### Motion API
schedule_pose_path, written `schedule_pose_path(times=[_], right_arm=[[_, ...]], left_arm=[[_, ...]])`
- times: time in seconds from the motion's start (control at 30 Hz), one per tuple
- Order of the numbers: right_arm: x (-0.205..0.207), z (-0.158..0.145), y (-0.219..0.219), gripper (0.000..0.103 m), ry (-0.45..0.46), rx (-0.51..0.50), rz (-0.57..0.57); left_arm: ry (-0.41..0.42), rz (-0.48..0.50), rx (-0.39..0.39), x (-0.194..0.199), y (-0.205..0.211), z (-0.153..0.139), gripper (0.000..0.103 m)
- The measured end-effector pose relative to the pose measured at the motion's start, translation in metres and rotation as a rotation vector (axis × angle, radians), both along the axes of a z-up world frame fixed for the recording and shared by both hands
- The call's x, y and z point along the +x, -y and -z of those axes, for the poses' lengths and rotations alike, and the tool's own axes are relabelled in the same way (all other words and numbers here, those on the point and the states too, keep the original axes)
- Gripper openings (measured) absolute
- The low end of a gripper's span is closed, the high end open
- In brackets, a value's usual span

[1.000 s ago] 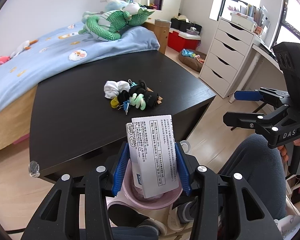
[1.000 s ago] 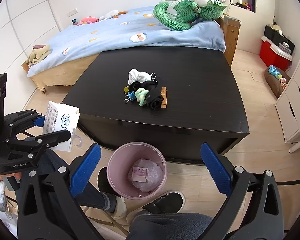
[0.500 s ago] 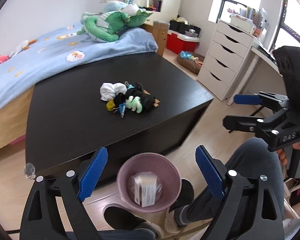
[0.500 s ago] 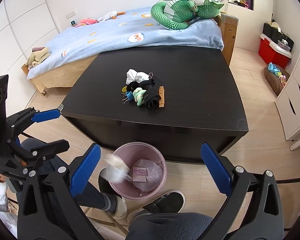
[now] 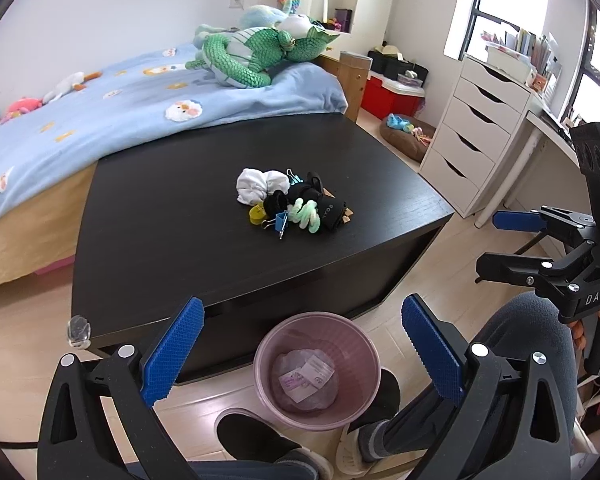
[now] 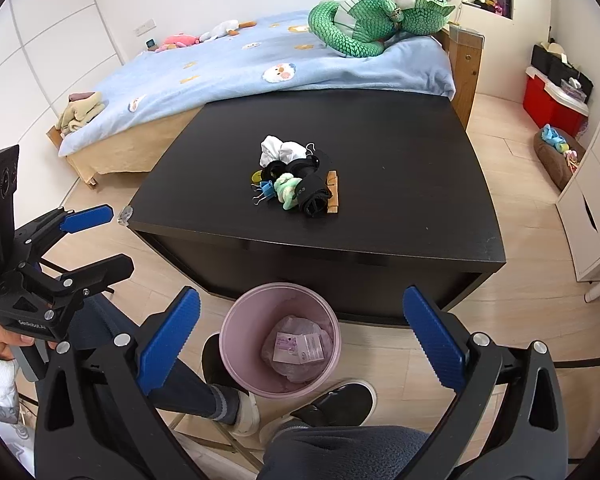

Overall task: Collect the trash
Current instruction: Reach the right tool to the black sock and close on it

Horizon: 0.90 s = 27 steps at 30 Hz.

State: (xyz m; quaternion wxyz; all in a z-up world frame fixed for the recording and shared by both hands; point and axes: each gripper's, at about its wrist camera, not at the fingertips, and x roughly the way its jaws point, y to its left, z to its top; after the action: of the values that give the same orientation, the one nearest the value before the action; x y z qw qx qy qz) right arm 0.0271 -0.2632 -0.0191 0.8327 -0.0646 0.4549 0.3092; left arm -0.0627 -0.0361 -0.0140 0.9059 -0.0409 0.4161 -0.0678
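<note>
In the pink bin (image 5: 317,368) on the floor we see a white packet (image 5: 317,372) binned; left gripper (image 5: 302,346) jaws have just been opening, empty, right gripper (image 6: 300,338) jaws spread, clutter pile (image 5: 292,204) left on the table (image 5: 160,240).

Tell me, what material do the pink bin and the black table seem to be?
Pink bin: probably thin plastic, matte and slightly see-through at the wall. Black table: likely wood or wood veneer, dark satin finish, with faint grain lines showing on its top.

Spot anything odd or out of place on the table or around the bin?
Only the jumbled heap mid-table: socks, binder clips and wooden pegs piled together. The pink bin stands upright, with paper inside and nothing spilled around it.
</note>
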Motion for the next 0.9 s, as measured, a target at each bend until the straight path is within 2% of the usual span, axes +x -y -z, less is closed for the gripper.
schedule_pose_path(times=[0.3, 0.57, 0.77, 0.9], right_arm=[[0.003, 0.001, -0.004, 0.1, 0.0, 0.008, -0.013], [0.022, -0.002, -0.021, 0.1, 0.01, -0.004, -0.061], [0.051, -0.003, -0.045, 0.1, 0.046, -0.068, -0.143], [0.072, 0.005, -0.06, 0.1, 0.035, -0.114, -0.193]], left_arm=[[0.002, -0.013, -0.01, 0.0, -0.006, 0.002, 0.095], [0.013, -0.033, -0.013, 0.007, -0.012, -0.002, 0.095], [0.023, -0.041, -0.023, 0.01, -0.017, -0.006, 0.095], [0.021, -0.051, -0.033, 0.011, -0.02, -0.006, 0.095]])
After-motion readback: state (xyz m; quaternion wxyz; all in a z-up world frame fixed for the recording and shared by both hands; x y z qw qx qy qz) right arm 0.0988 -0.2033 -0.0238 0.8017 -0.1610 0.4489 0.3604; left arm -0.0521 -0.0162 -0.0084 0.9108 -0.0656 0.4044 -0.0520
